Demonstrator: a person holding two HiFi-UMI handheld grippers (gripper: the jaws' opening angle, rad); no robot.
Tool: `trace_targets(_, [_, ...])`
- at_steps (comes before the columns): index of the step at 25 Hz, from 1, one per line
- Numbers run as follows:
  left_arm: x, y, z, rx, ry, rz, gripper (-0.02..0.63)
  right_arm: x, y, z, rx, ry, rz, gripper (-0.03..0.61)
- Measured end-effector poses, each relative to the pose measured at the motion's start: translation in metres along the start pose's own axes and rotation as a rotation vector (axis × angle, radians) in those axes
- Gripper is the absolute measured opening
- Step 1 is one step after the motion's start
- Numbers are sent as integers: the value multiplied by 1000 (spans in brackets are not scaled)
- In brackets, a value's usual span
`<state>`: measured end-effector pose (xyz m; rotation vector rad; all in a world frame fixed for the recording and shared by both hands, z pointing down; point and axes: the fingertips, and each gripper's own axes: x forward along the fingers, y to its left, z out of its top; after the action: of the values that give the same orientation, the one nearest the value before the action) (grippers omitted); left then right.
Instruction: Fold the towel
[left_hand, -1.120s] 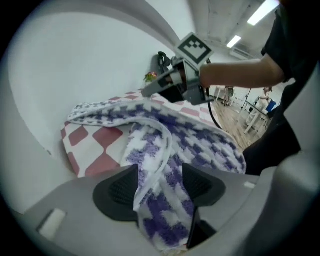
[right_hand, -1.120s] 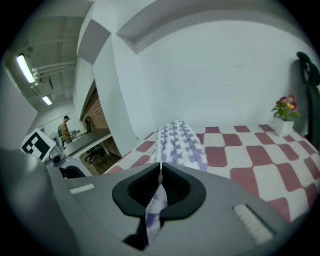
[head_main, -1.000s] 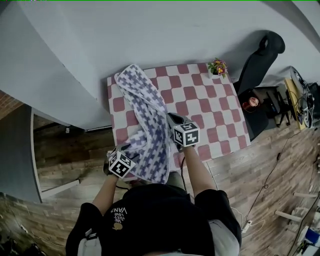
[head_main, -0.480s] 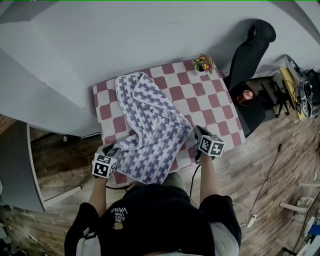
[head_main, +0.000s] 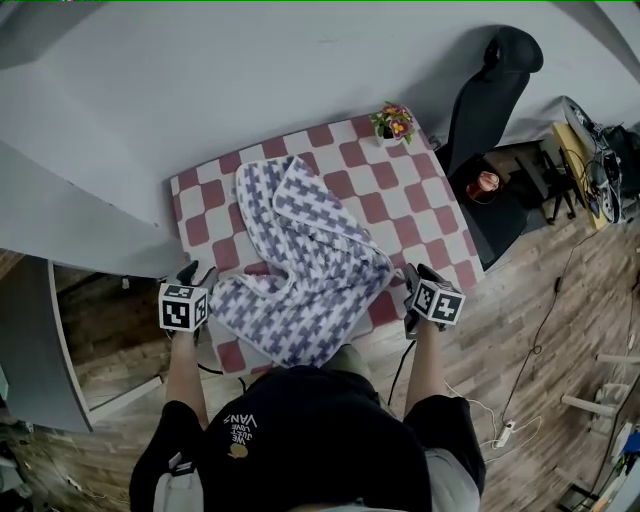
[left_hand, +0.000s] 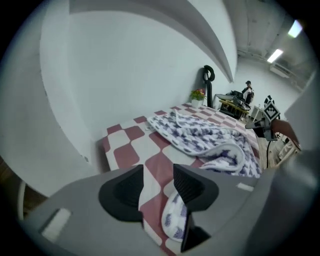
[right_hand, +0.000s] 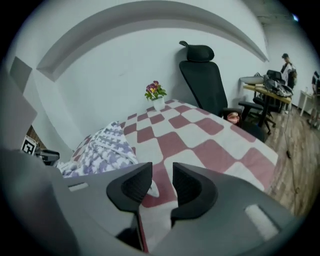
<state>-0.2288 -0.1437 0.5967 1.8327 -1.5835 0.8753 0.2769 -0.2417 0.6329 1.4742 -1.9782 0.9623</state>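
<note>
A white towel with a purple cross pattern (head_main: 300, 260) lies spread and rumpled on the red-and-white checked table (head_main: 420, 190), running from the far left to the near edge. My left gripper (head_main: 197, 275) hovers off the table's left edge, beside the towel's near-left corner. In the left gripper view the towel (left_hand: 210, 140) lies ahead; the left gripper (left_hand: 157, 187) has just been opening, with only the tablecloth showing between its jaws. My right gripper (head_main: 415, 278) is just right of the towel's near-right corner. It (right_hand: 161, 185) has also just been opening and holds nothing.
A small pot of flowers (head_main: 392, 122) stands at the table's far right corner. A black office chair (head_main: 490, 90) is behind it, with a dark side table (head_main: 500, 205) to the right. White walls close in at the back and left. Cables lie on the wooden floor (head_main: 540, 330).
Both grippers have moved apart, the left one leftward and the right one rightward. The towel, bunched between them before, now lies wider across the table, and the right gripper has let go of it.
</note>
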Motion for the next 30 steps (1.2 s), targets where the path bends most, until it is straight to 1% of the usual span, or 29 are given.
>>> trace_targets(2, [-5, 9, 12, -11, -45, 20, 161, -2, 13, 22, -65, -54, 32, 117])
trace_targets(4, [-3, 11, 29, 1, -91, 27, 161, 3, 38, 43, -137, -96, 80, 117])
trace_targets(8, [16, -1, 68, 26, -176, 11, 161, 23, 107, 72, -304, -136, 196, 117])
trace_targets(10, [34, -10, 84, 44, -192, -5, 161, 37, 144, 80, -396, -135, 262, 117])
trace_targets(15, [89, -20, 113, 54, -167, -54, 179, 77, 224, 85, -585, -105, 403, 117])
trace_targets(17, [106, -17, 121, 67, -142, -61, 191, 91, 250, 80, -655, -77, 442, 117])
trace_targets(19, [120, -7, 127, 63, -113, -58, 200, 102, 274, 76, -708, -60, 467, 117])
trace_targets(22, [140, 15, 136, 52, -87, -37, 207, 118, 301, 77, -724, -53, 484, 120])
trace_targets(24, [151, 26, 143, 49, -77, -28, 209, 129, 318, 78, -738, -48, 492, 134])
trace_targets(27, [167, 36, 152, 45, -53, -33, 209, 147, 345, 74, -780, -19, 500, 176])
trace_targets(30, [184, 38, 159, 45, -32, -49, 209, 167, 360, 68, -802, 18, 484, 179])
